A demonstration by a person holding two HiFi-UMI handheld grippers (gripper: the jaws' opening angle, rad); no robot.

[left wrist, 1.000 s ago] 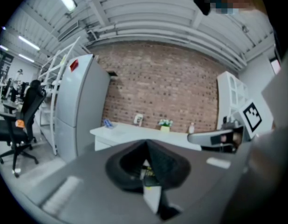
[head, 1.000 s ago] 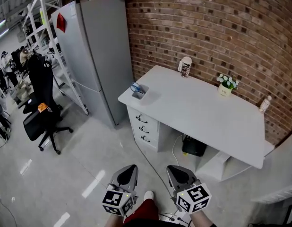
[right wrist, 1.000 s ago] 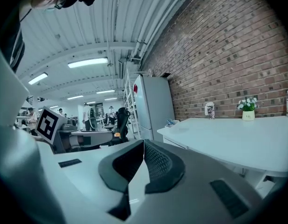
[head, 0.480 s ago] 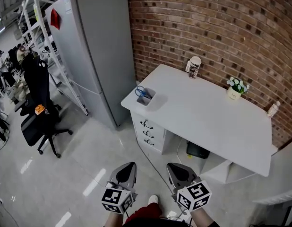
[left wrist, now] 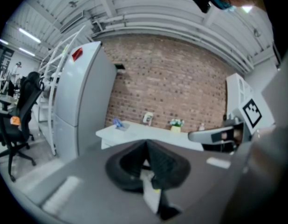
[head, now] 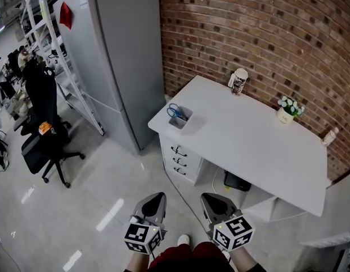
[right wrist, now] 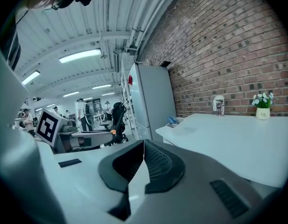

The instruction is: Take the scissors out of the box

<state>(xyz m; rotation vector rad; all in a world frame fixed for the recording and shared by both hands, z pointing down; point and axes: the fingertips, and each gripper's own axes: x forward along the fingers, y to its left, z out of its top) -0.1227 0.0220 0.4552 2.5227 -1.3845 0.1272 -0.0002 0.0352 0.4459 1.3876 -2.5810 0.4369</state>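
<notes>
Both left tool [head: 156, 198] and right tool [head: 210, 199] closed, empty, scissors [head: 175, 111] in box [head: 178, 122], desk [head: 248, 143] corner

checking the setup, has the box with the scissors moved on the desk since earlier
No, the box still sits at the same left corner of the desk.

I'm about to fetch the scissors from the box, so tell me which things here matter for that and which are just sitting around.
For the job: blue-handled scissors, the box holding them at the desk corner, left gripper and right gripper, both shut and empty.
Just lying about: cup, flower pot, small bottle, fridge, office chair.
</notes>
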